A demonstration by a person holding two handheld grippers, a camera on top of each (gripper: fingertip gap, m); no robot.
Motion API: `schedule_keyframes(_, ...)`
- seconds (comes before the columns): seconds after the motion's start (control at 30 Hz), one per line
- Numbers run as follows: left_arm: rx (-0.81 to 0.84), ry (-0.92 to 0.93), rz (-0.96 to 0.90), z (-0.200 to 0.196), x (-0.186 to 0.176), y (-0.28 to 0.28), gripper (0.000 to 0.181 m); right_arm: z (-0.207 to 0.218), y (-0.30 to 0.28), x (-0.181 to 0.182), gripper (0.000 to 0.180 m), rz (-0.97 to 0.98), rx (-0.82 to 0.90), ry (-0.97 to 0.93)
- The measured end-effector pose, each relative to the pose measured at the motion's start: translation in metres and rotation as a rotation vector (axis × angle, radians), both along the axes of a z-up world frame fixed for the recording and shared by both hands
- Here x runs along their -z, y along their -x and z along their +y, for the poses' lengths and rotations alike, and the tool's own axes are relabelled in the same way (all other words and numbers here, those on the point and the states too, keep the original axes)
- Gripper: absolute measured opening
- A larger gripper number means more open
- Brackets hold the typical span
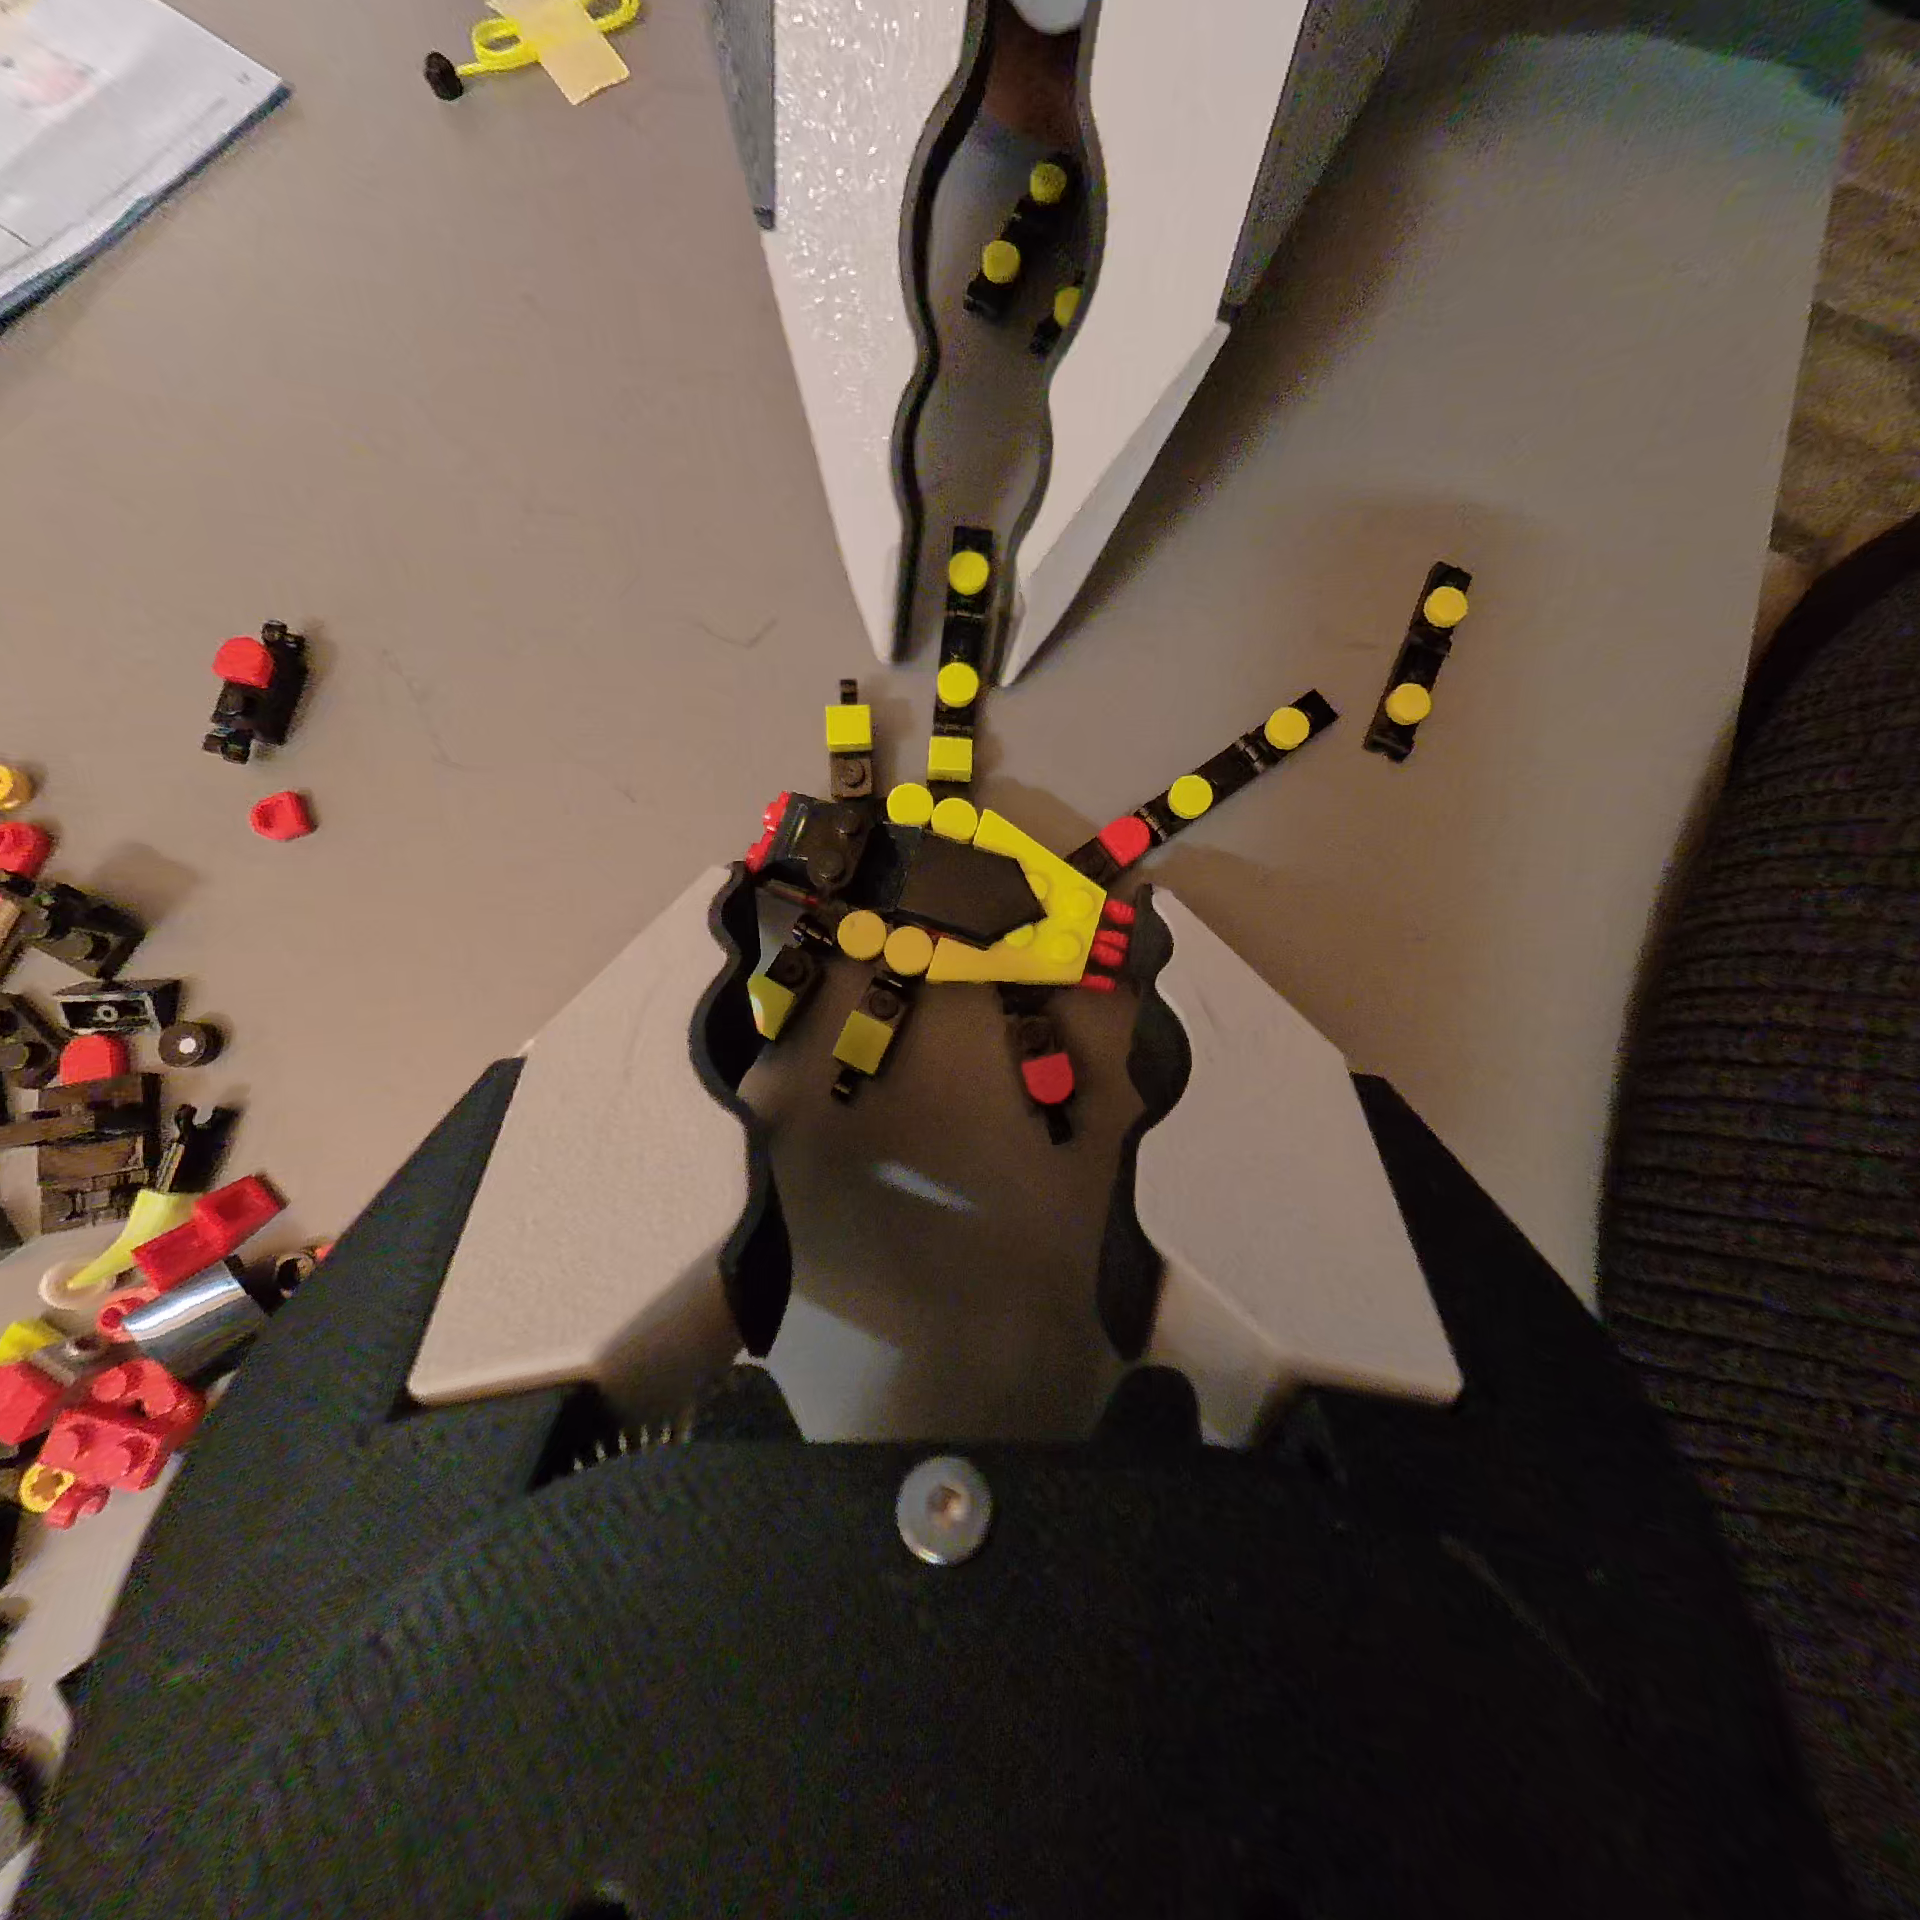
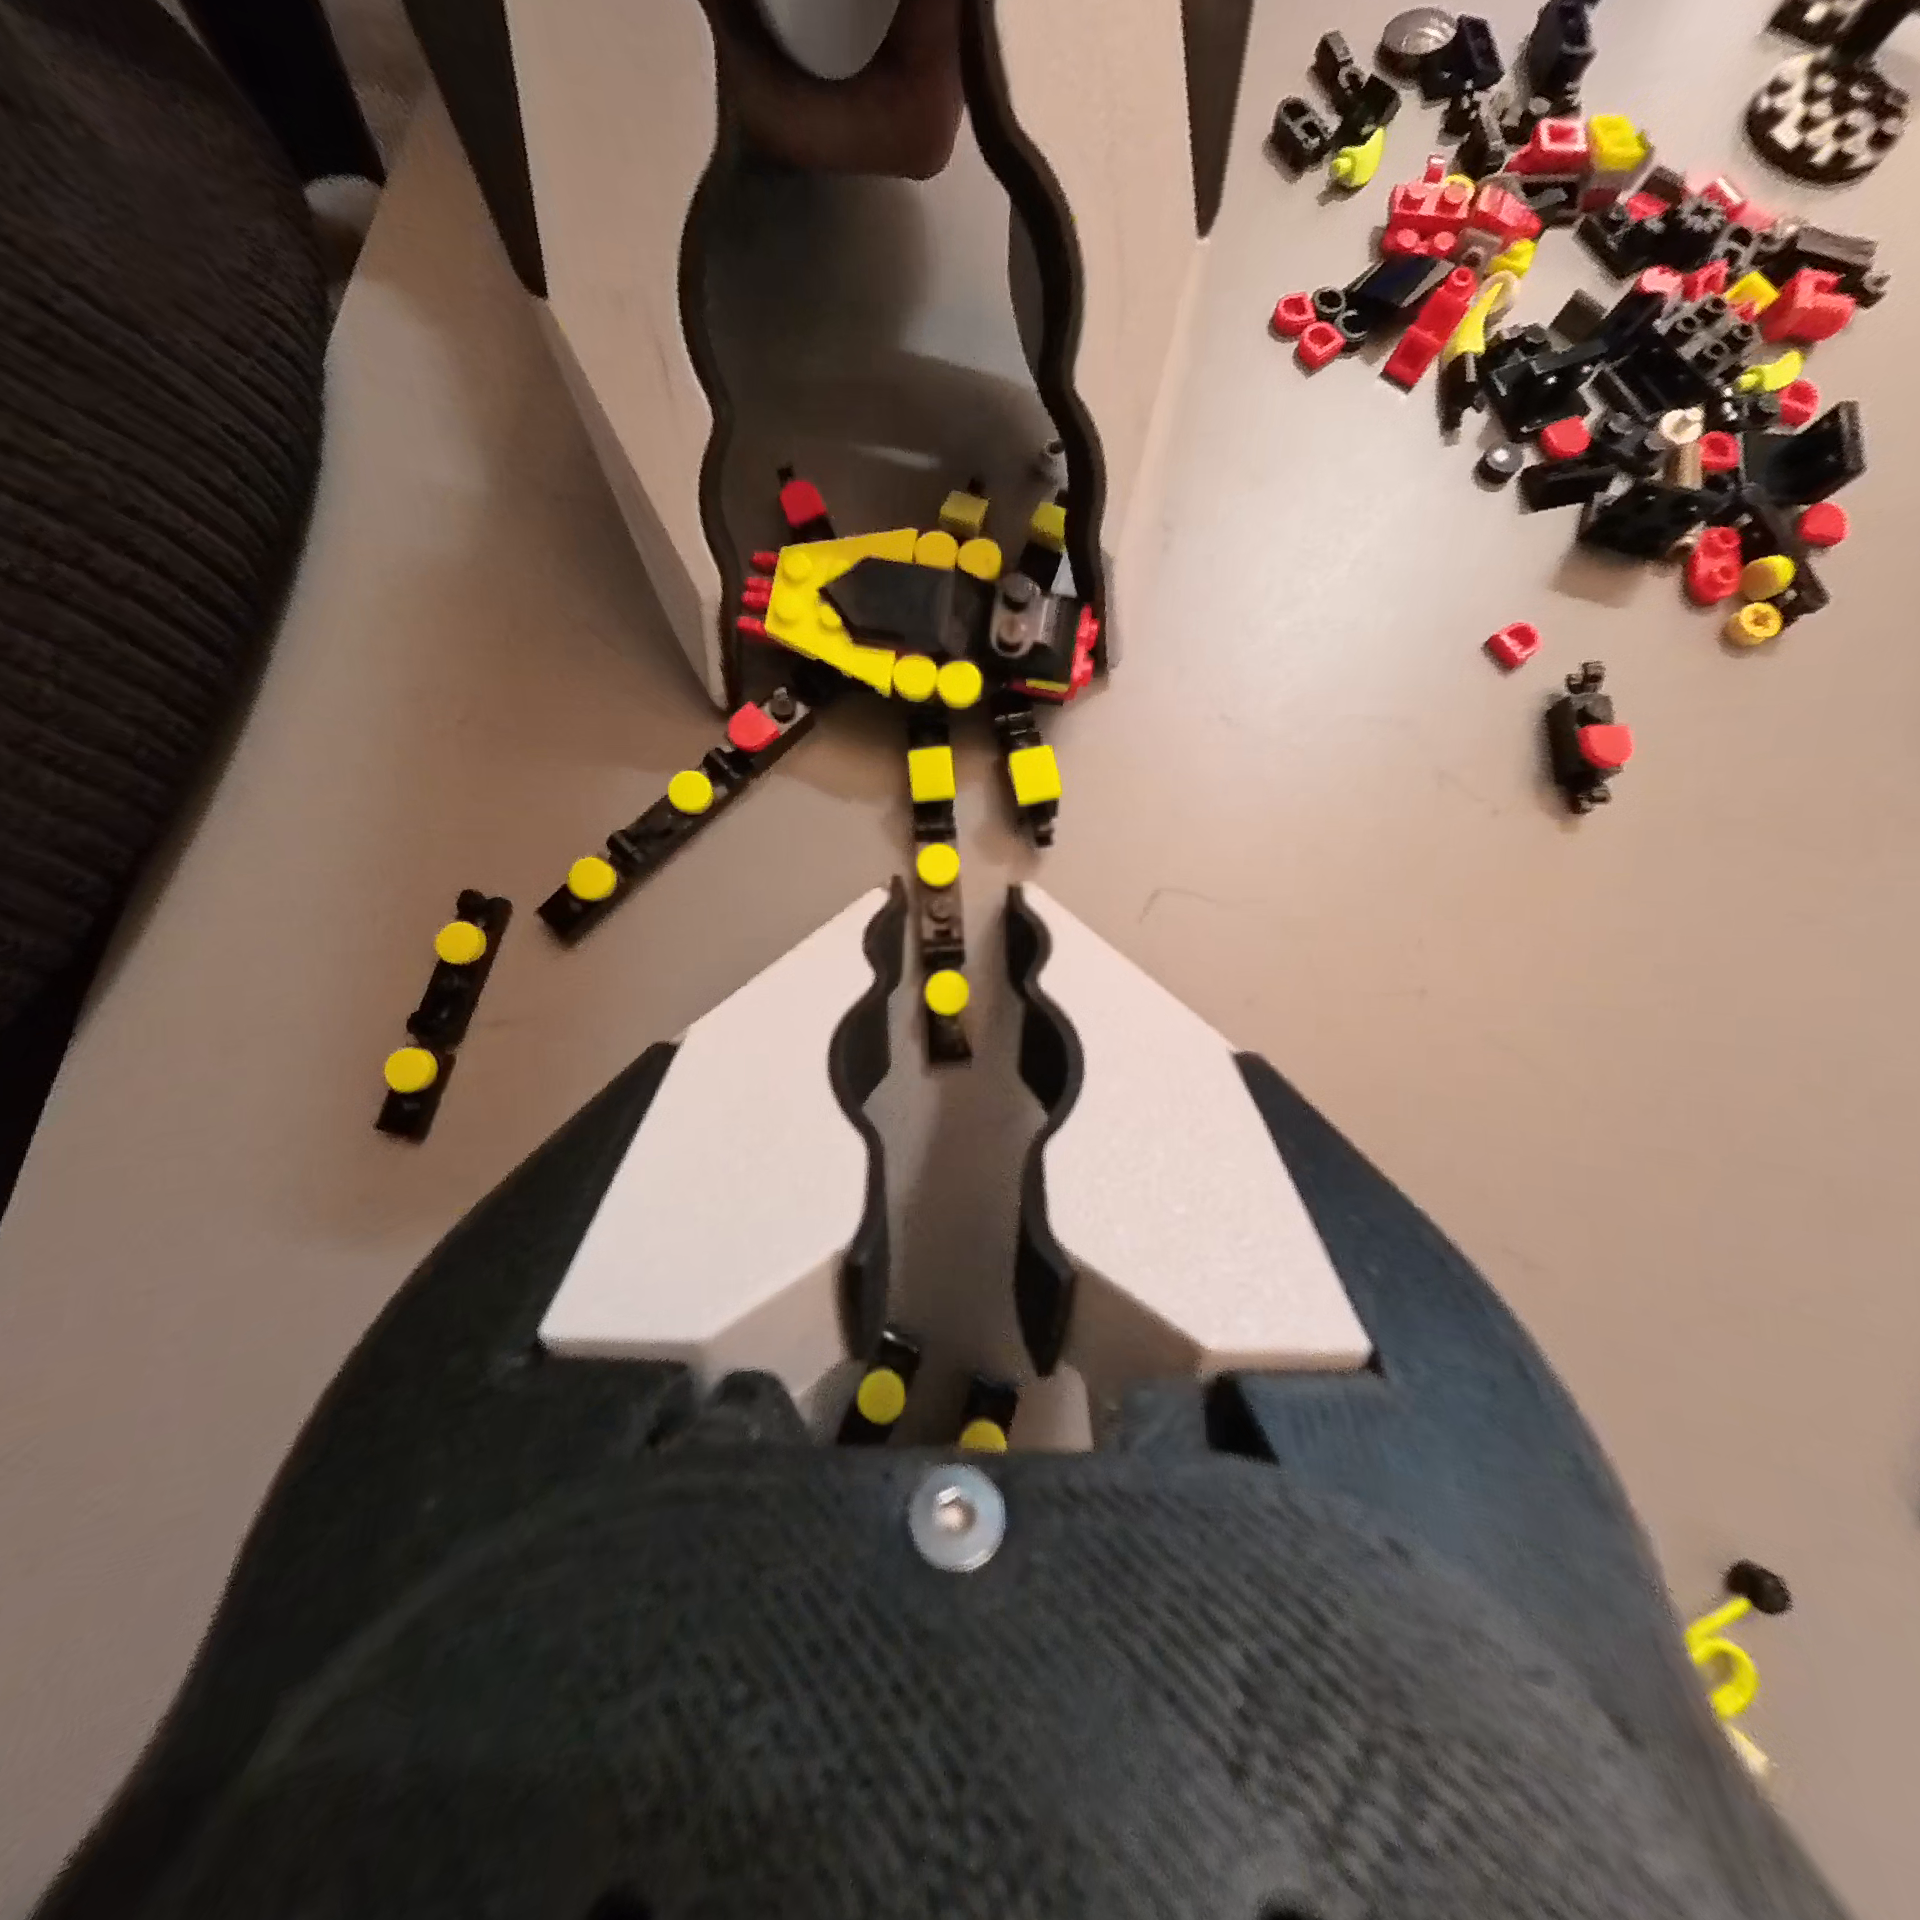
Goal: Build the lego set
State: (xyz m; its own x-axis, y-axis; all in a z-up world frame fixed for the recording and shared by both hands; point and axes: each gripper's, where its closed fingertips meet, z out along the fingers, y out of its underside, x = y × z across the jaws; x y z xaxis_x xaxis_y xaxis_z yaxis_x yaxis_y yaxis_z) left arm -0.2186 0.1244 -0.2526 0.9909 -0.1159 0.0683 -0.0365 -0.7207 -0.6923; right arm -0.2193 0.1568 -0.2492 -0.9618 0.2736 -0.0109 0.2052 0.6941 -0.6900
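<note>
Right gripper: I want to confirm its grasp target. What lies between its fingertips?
A black leg strip with yellow round studs lies between the right gripper fingertips, untouched, running toward the spider body. The right wrist view shows it best.

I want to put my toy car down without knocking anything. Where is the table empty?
Bare table lies between the booklet, the small black-and-red piece and the spider model. More lies right of the right gripper, below that piece. The loose brick pile and the spider's legs are crowded.
</note>
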Motion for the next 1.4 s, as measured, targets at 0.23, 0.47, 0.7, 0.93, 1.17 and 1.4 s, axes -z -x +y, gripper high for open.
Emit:
schedule_keyframes(0.23,-0.020,-0.016,-0.027,-0.002,-0.005,0.002,0.075,0.002,-0.001,-0.012,0.023,0.021,0.055,0.040)
schedule_keyframes(0.47,-0.007,-0.023,-0.045,-0.003,-0.005,0.000,0.070,-0.013,0.018,-0.029,0.001,0.071,0.120,0.137)
schedule_keyframes(0.7,-0.010,-0.007,-0.048,-0.004,-0.003,0.000,0.067,-0.012,0.018,-0.008,0.000,0.023,0.120,0.057)
schedule_keyframes(0.93,-0.009,-0.007,-0.049,-0.004,-0.003,0.000,0.068,-0.014,0.023,-0.025,0.000,0.052,0.143,0.125)
schedule_keyframes(1.17,-0.010,-0.005,-0.047,-0.004,-0.002,-0.001,0.068,-0.004,0.029,-0.021,0.000,0.073,0.189,0.084)
schedule_keyframes(1.4,-0.007,-0.006,-0.035,-0.004,-0.002,0.000,0.068,0.059,0.012,-0.048,0.013,0.022,0.429,0.110)
